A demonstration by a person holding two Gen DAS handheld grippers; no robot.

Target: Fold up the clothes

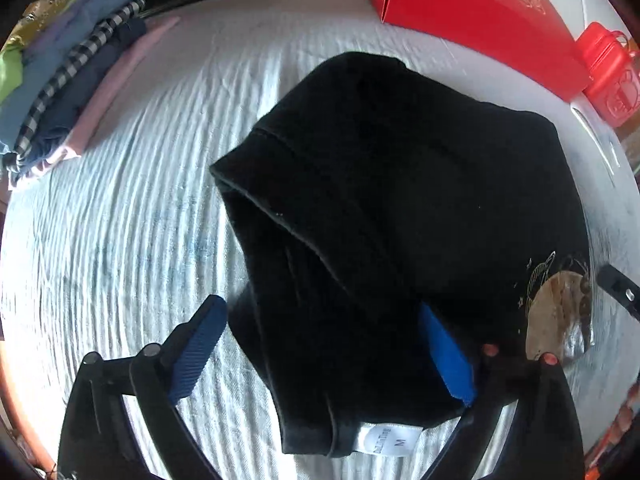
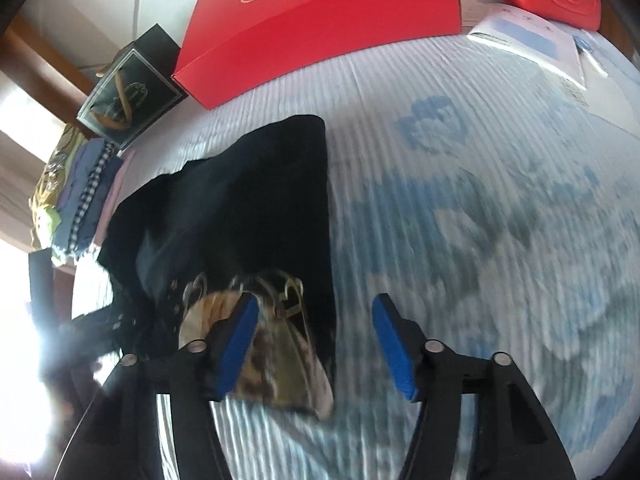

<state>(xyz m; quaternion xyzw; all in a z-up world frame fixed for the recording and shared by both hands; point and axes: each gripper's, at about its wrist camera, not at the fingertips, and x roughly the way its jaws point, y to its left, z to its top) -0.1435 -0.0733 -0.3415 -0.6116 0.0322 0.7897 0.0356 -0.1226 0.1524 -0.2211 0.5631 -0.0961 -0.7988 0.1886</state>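
I see the black T-shirt (image 1: pixel 384 216) lying partly folded on the bed sheet (image 1: pixel 132 216), its neck end nearest my left camera with a white size label (image 1: pixel 386 438) showing at the collar and a gold print (image 1: pixel 556 300) on its right side. My left claw (image 1: pixel 324 352) is released, its blue pads spread wide: the left pad (image 1: pixel 198 354) sits over bare sheet just beside the shirt, and the right pad (image 1: pixel 446 360) lies against the black cloth, with the collar end between them. From the right camera, my right claw (image 2: pixel 316 346) is also released; its left pad (image 2: pixel 236 350) is over the printed part of the shirt (image 2: pixel 248 200) and its right pad (image 2: pixel 394 350) is over the blue-patterned sheet (image 2: pixel 480 220), though I cannot tell if either touches. Far left on the bed is a stack of folded clothes (image 1: pixel 68 76), beside a dark framed box (image 2: pixel 130 96). At the far edge lies a flat red box (image 2: pixel 320 28), with a red container (image 1: pixel 610 72) and some papers (image 2: pixel 532 46) to its right
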